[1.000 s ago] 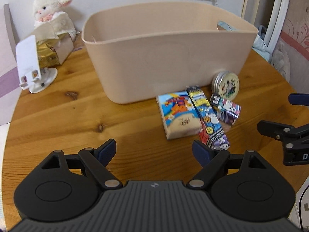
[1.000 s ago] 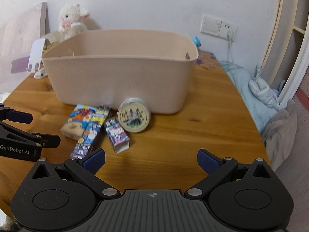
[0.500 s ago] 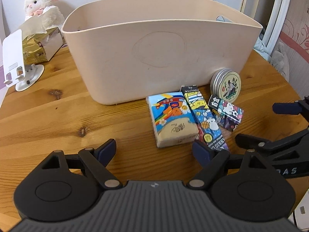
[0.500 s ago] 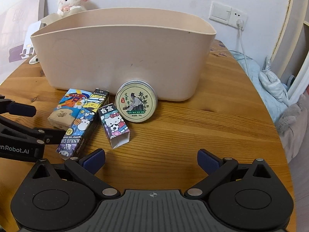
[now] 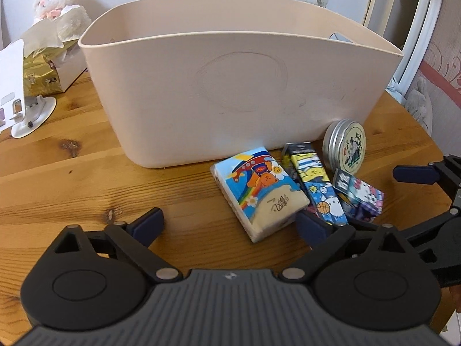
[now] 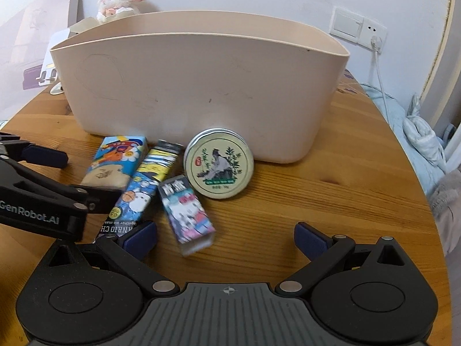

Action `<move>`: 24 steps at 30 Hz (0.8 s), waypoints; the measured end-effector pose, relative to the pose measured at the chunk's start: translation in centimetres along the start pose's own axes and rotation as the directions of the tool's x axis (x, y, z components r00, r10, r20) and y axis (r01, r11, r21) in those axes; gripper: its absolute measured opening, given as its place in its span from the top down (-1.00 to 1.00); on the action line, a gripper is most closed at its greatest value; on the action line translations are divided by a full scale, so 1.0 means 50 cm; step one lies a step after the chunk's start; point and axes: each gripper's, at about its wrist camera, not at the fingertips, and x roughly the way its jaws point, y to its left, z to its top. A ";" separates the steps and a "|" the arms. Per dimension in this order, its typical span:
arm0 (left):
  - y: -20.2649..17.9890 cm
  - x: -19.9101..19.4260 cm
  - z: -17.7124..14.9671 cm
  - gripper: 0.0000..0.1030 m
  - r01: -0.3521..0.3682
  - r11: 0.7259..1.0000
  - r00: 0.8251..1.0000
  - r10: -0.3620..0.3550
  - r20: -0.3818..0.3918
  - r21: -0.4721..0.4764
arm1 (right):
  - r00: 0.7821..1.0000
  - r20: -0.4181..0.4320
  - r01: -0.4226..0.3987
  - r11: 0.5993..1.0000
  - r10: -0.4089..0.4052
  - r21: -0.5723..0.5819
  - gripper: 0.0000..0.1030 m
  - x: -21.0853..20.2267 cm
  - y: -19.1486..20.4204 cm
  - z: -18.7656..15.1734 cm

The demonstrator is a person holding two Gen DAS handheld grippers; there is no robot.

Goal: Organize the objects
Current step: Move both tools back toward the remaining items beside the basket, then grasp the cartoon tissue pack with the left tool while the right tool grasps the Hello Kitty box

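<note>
Nothing is organised yet, as far as can be seen. The beige bin (image 5: 242, 92) stands at the far middle of the desk (image 5: 72, 190), and what shows of its inside holds nothing. All four items lie just in front of it: the tissue pack (image 5: 259, 193), the long cartoon box (image 5: 315, 184), the round tin (image 6: 219, 167) propped against the bin wall, and the small kitty box (image 6: 187, 213). The left tool (image 5: 229, 223) and right tool (image 6: 224, 236) both gape wide, holding nothing. Compared with a second ago, both have closed in on the items, which now loom larger.
</note>
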 end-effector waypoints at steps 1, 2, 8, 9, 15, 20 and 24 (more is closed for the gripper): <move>-0.001 0.001 0.001 -0.94 0.001 1.000 1.000 -0.001 0.004 0.002 | 1.000 0.001 -0.003 1.000 0.003 0.002 -1.00 0.002 0.000 0.000; -0.002 0.004 0.003 -0.94 0.000 1.000 1.000 0.000 0.007 0.004 | 1.000 0.001 -0.006 1.000 0.006 0.006 -0.99 0.004 -0.001 0.002; -0.001 -0.006 0.011 -0.94 0.022 0.999 1.000 -0.022 0.005 -0.047 | 1.000 0.000 -0.016 0.999 0.016 0.037 -0.99 0.009 -0.019 -0.001; -0.001 -0.009 0.013 -0.94 0.025 0.998 1.000 -0.025 0.012 -0.049 | 1.000 0.000 -0.016 0.999 0.016 0.036 -0.99 0.007 -0.017 -0.004; -0.002 0.008 0.028 -0.94 0.012 0.998 1.000 -0.012 0.006 -0.069 | 1.000 0.005 -0.015 0.999 0.015 0.040 -0.89 0.006 -0.020 -0.003; -0.003 0.024 0.037 -0.93 0.012 0.992 1.000 -0.014 -0.010 -0.123 | 1.000 0.010 -0.013 0.999 0.013 0.043 -0.72 0.001 -0.019 0.001; 0.001 0.025 0.047 -0.93 0.018 0.984 1.000 -0.021 -0.014 -0.175 | 1.000 0.011 -0.015 0.999 0.014 0.040 -0.66 -0.004 -0.013 0.000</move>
